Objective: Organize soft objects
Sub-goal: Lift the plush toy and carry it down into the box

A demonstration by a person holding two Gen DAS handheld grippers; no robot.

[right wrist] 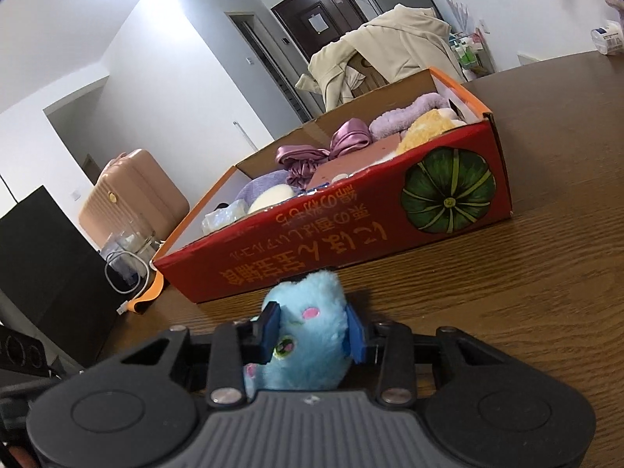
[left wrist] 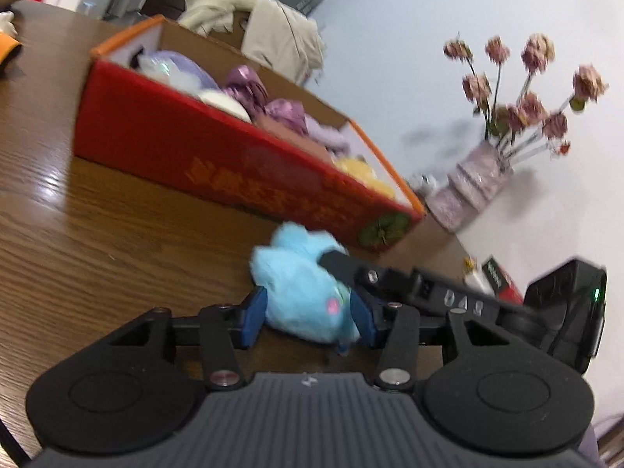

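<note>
A fluffy light-blue plush toy [left wrist: 300, 284] lies on the wooden table [left wrist: 97, 241] just in front of a red cardboard box [left wrist: 218, 163]. My left gripper [left wrist: 308, 314] has its blue pads on either side of the toy; whether they press it I cannot tell. My right gripper [right wrist: 314, 329] is shut on the same blue plush toy [right wrist: 308, 331], and its black finger shows in the left wrist view [left wrist: 343, 265] against the toy. The red box [right wrist: 351, 230] holds several soft items: purple satin cloth [right wrist: 312, 156], lilac plush [right wrist: 405, 117], yellow plush [right wrist: 429, 128].
A vase of dried pink flowers [left wrist: 518, 117] stands on the table by the white wall. A beige jacket [right wrist: 390, 46] hangs over a chair behind the box. A pink suitcase [right wrist: 132, 195] and a black cabinet [right wrist: 43, 257] stand off the table's left.
</note>
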